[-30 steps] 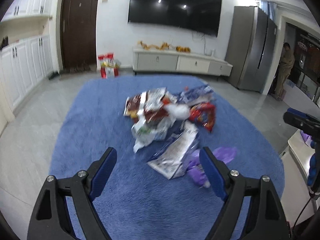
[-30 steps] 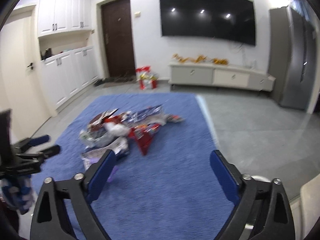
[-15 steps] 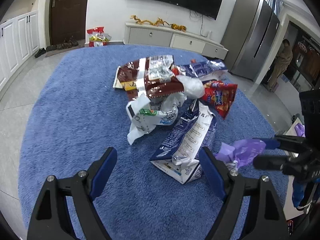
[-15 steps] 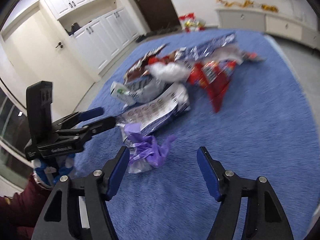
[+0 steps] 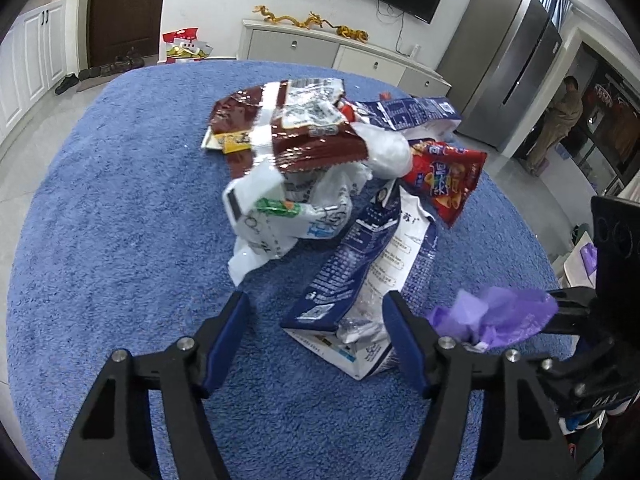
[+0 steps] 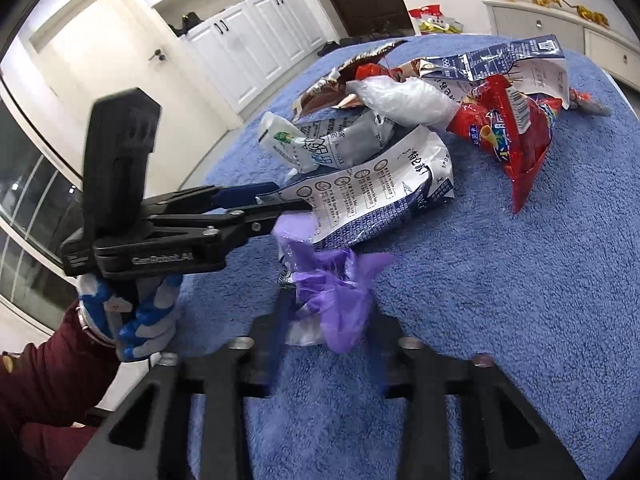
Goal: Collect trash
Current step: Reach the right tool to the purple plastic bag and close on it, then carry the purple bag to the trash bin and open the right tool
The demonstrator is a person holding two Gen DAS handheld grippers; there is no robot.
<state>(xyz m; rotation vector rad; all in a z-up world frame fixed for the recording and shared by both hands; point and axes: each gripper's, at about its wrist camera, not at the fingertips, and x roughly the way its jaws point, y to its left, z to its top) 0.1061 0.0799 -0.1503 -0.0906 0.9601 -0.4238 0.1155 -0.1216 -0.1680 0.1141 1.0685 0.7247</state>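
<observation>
A heap of trash lies on the blue carpet point(image 5: 120, 220): a brown wrapper point(image 5: 304, 128), a white plastic bag point(image 5: 280, 216), a red snack bag point(image 5: 444, 176) and a blue-and-white package point(image 5: 360, 264). My left gripper point(image 5: 316, 336) points down at the package's near end; its jaws are closing, the package lies between them and the left pad is still clear of it. From the side it shows as the left gripper point(image 6: 296, 200). My right gripper point(image 6: 328, 332) is closing on a crumpled purple plastic bag point(image 6: 332, 296), both pads against it. The same purple bag point(image 5: 496, 316) hangs at the right gripper point(image 5: 560, 312).
A white TV cabinet point(image 5: 320, 48), a grey refrigerator point(image 5: 508, 68) and a person point(image 5: 560, 120) in a doorway stand beyond the carpet. Red gift bags point(image 5: 184, 44) sit by the dark door. White cupboards point(image 6: 240, 52) line the left wall. A gloved hand point(image 6: 136, 320) holds the left gripper.
Both grippers dropped and tilted down toward the heap. The right jaws narrowed from wide open onto the purple bag. The left jaws narrowed around the package's near end.
</observation>
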